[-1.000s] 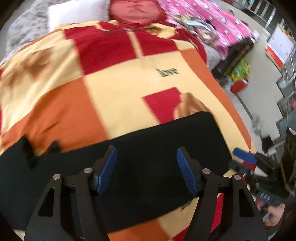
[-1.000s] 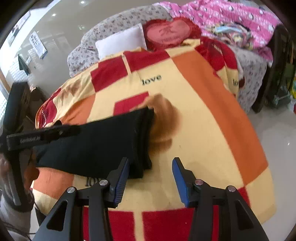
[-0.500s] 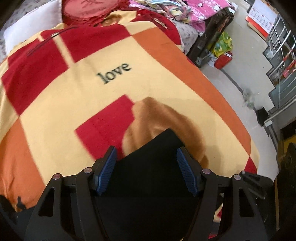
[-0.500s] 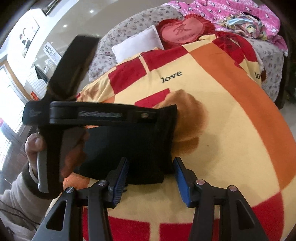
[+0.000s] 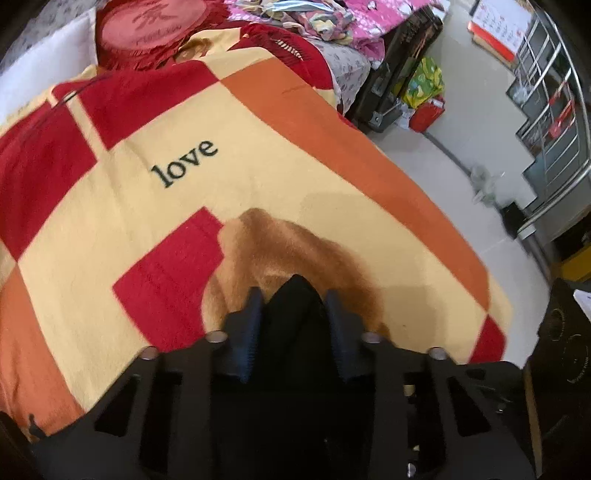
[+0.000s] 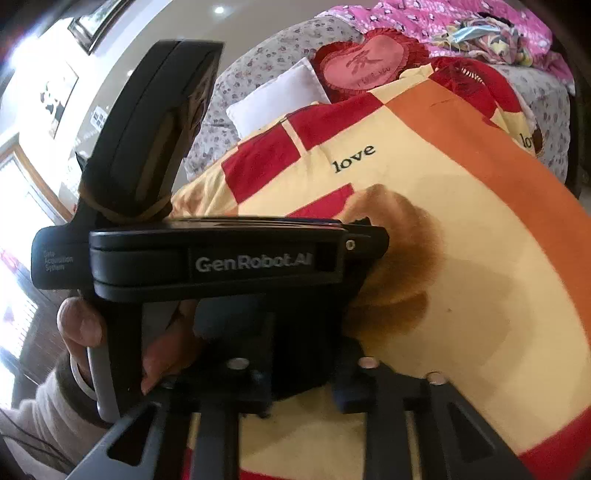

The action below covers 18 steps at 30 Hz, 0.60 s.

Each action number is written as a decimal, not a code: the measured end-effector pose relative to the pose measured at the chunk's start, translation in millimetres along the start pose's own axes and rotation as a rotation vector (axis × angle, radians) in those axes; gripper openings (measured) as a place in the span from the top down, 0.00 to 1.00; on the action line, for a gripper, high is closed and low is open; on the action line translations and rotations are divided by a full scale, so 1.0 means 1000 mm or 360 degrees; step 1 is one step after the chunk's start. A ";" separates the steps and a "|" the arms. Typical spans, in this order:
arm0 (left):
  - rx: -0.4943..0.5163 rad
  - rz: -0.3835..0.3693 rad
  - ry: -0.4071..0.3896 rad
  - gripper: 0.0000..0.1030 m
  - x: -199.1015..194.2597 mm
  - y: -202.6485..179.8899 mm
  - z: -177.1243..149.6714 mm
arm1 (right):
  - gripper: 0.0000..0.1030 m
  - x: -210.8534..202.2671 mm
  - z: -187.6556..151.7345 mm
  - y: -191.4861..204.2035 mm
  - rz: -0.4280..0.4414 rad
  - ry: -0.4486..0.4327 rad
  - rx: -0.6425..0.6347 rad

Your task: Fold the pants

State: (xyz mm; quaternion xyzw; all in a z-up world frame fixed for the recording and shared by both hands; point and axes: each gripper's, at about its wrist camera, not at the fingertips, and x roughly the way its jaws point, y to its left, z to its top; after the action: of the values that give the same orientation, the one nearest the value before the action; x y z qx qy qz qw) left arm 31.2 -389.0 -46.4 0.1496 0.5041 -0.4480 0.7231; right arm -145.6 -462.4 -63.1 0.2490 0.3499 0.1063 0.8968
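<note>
The black pants (image 5: 295, 314) lie folded on a red, orange and yellow blanket (image 5: 258, 177) on a bed. My left gripper (image 5: 293, 306) is shut on the pants' end edge, with black cloth bunched between the blue pads. In the right wrist view the left gripper's black body (image 6: 236, 258) crosses in front, held by a hand (image 6: 81, 325). My right gripper (image 6: 301, 391) sits at the near corner of the pants (image 6: 303, 354), its fingers closed in on the black cloth.
A red heart cushion (image 6: 365, 66) and a white pillow (image 6: 280, 99) lie at the bed's head, with pink bedding (image 5: 369, 26) behind. Tiled floor, bags (image 5: 424, 92) and metal shelving (image 5: 546, 110) are to the right of the bed.
Both grippers have closed from wide open onto the pants' end. The left gripper moved right along the pants to their end, next to the right gripper.
</note>
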 end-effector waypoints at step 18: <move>-0.0644 0.0397 -0.0354 0.82 -0.190 0.160 -0.125 | 0.82 0.105 0.001 0.192 0.0518 0.0266 -0.0527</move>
State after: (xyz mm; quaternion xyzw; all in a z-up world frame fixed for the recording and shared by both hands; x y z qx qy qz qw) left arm 67.4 -123.0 23.8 0.0127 0.4784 -0.2590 0.8390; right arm -71.2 -260.5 -22.4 0.1421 0.3559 0.3253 0.8645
